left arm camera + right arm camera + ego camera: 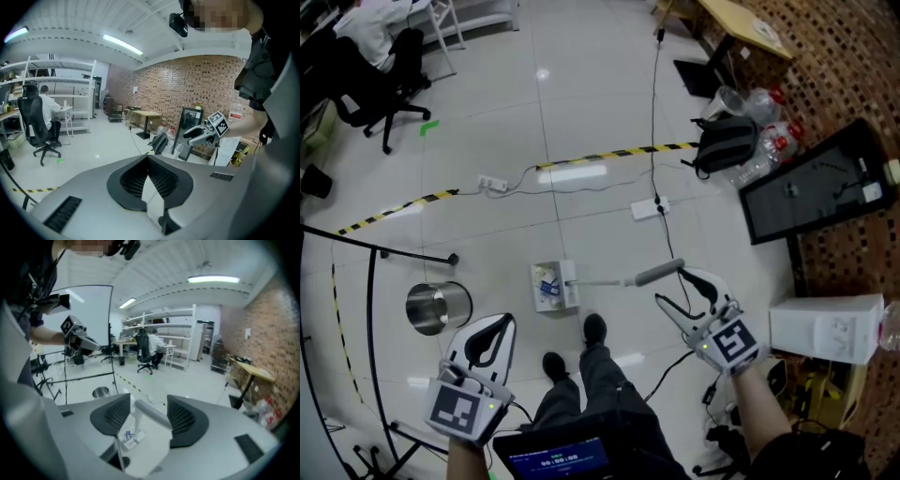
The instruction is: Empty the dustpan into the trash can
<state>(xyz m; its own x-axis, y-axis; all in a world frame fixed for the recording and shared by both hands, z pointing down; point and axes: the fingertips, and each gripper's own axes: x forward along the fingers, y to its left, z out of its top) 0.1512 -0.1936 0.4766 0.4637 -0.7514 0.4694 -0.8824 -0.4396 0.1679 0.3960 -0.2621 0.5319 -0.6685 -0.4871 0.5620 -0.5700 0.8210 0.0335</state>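
A white dustpan [551, 286] holding blue and white scraps lies on the floor just beyond my feet. Its long handle runs right to a grey grip [658, 273]. My right gripper [673, 286] is open at that grip. In the right gripper view the grip [151, 415] slants between the spread jaws, with a gap at the left pad, and the pan [131, 437] shows below. The shiny metal trash can [438, 307] stands on the floor to the left, also visible as the trash can [100, 392]. My left gripper [506, 322] hangs near it, shut and empty, its tips [147, 158] meeting.
A black stand's legs [370, 281] curve past the can at the left. A power strip [649, 208] with cables and yellow-black tape [609, 154] cross the floor ahead. A white box [825, 326] and a dark panel [811, 192] stand at the right. A seated person [375, 28] is far left.
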